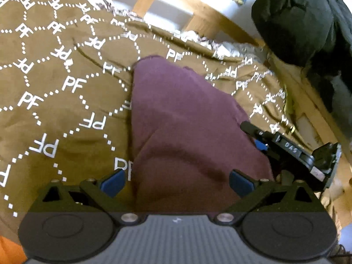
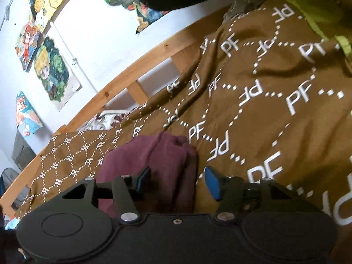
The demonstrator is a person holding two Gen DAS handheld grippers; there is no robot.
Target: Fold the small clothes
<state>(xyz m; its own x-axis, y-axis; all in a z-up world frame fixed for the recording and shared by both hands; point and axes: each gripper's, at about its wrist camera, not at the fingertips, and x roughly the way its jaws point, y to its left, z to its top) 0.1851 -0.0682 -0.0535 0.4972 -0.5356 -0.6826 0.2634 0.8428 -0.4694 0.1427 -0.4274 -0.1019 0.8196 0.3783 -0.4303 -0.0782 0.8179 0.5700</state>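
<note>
brown blanket [image 1: 66, 110] — black bundle [image 1: 292, 22] beyond maroon garment [image 1: 182, 121].

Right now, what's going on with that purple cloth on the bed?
A person is folding a small maroon garment on a brown patterned blanket, holding a two-finger gripper in each hand. The left gripper is open over the garment's near edge. The right gripper is open too, its fingers straddling a bunched part of the cloth. Neither grips it.

Open blanket [image 1: 66, 114] is found left of the maroon garment [image 1: 182, 121], while passage on its right is narrowed by the right gripper [image 1: 255, 136], the wooden bed rail [image 2: 136, 70] and a black bundle [image 1: 297, 22] behind.
</note>
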